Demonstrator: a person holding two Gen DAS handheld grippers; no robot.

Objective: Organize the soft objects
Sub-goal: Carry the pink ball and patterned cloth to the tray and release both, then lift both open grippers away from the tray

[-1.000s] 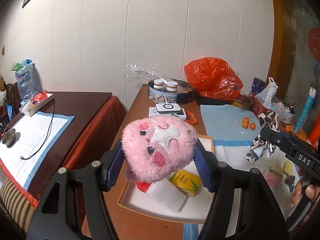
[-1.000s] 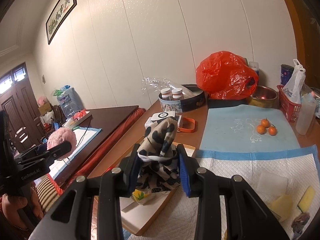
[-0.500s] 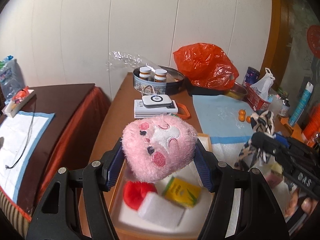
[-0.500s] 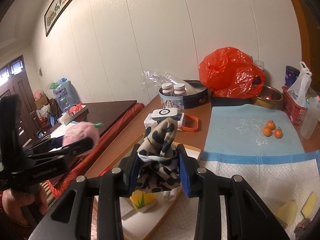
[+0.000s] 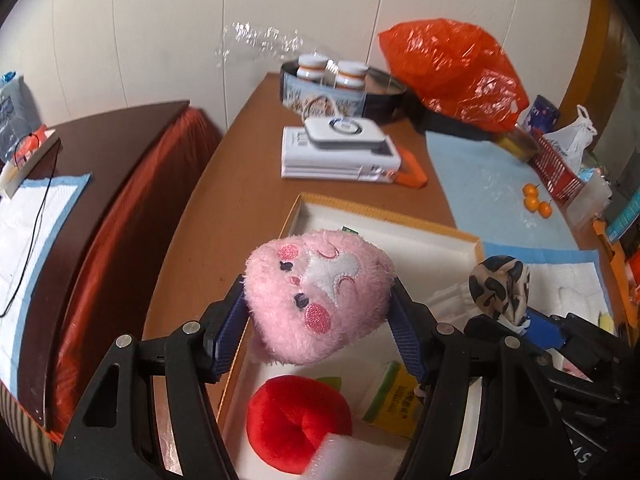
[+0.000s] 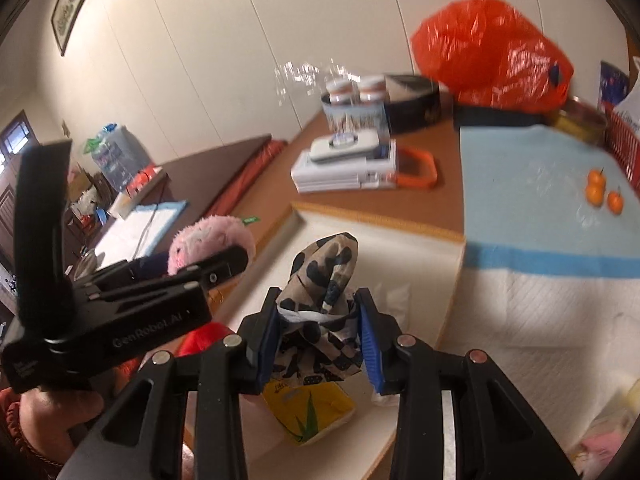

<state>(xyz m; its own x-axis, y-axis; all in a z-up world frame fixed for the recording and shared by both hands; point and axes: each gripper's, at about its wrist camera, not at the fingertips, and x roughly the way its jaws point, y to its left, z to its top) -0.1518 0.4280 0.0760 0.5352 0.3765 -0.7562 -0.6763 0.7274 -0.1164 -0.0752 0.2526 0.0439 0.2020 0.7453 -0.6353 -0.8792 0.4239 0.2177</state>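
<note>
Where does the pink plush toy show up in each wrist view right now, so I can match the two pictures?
Left wrist view: the pink plush toy fills the lower centre, clamped in the left tool above the white tray.
Right wrist view: it sits at middle left, partly hidden behind the left tool's black body.
Shared landmark: the orange plastic bag at the table's far end, upper right in both.

The left black two-finger tool (image 5: 318, 320) is tilting downward, its blue pads pressing a fluffy pink plush toy (image 5: 320, 300). Just beside it, the right tool (image 6: 320, 332) is clamping a leopard-print cloth (image 6: 324, 280), jaws having just eased slightly.
</note>
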